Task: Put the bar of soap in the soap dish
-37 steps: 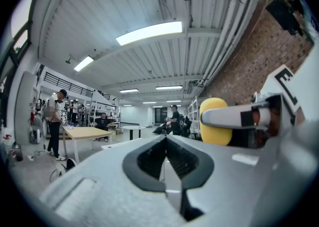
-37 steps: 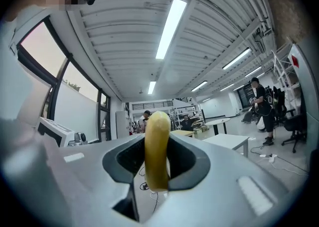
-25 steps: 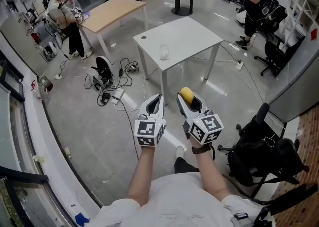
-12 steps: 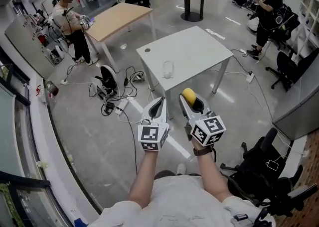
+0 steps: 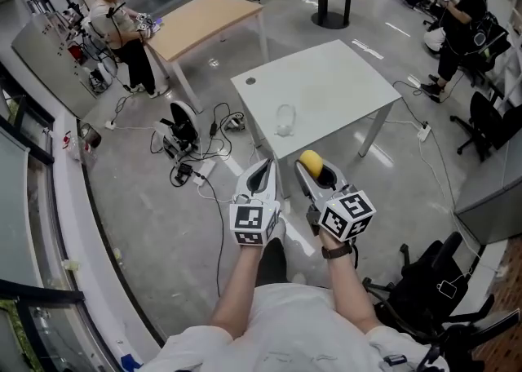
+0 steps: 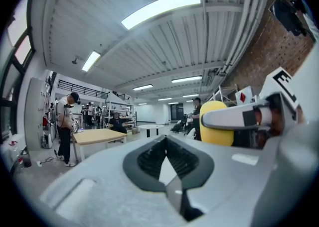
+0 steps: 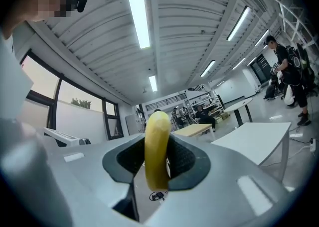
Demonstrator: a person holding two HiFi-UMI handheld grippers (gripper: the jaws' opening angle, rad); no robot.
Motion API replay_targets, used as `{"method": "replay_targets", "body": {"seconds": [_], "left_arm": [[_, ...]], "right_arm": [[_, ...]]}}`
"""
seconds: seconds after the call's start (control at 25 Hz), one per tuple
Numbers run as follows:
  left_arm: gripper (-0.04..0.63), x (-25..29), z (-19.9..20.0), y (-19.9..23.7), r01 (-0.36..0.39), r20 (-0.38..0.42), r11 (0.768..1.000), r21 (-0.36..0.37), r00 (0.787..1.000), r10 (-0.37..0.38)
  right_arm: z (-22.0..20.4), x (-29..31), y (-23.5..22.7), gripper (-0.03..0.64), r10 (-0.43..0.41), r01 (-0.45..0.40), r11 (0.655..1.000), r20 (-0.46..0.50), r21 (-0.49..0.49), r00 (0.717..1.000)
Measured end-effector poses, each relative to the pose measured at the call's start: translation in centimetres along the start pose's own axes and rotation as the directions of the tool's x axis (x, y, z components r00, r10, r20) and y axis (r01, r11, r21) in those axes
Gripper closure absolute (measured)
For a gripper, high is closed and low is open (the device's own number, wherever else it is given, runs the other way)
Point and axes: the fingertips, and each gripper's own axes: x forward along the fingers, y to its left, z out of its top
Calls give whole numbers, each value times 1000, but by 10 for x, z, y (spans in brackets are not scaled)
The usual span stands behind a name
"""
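Holding the bar of soap (image 7: 156, 151) edge-up, I am clamping it between my right gripper's (image 5: 311, 168) half-open jaws so it cannot slip. It is hanging well short of the soap dish (image 5: 284, 117), which is sitting on the white surface (image 5: 351, 77). My left gripper (image 5: 258, 173), jaws together and empty, is idling equally short of that dish.

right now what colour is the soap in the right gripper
Yellow soap, plain with no pattern; clearest in the right gripper view.
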Motion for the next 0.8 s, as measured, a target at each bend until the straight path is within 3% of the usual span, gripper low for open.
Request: {"method": "replay_targets", "body": {"seconds": [0.28, 0.52, 0.68, 0.8], "left_arm": [[594, 79, 11, 46, 12, 48, 999, -36, 999, -11], [594, 151, 37, 95, 43, 134, 995, 90, 989, -55], [594, 190, 47, 140, 19, 148, 998, 57, 989, -27], [594, 212, 54, 156, 43, 173, 998, 35, 984, -49]], "right_arm": [[7, 76, -57, 500, 2, -2, 1000, -29, 5, 1000], [36, 158, -84, 500, 6, -6, 999, -1, -52, 1000], [66, 200, -115, 500, -17, 19, 1000, 70, -25, 997], [82, 222, -134, 500, -29, 34, 998, 103, -46, 994]]}}
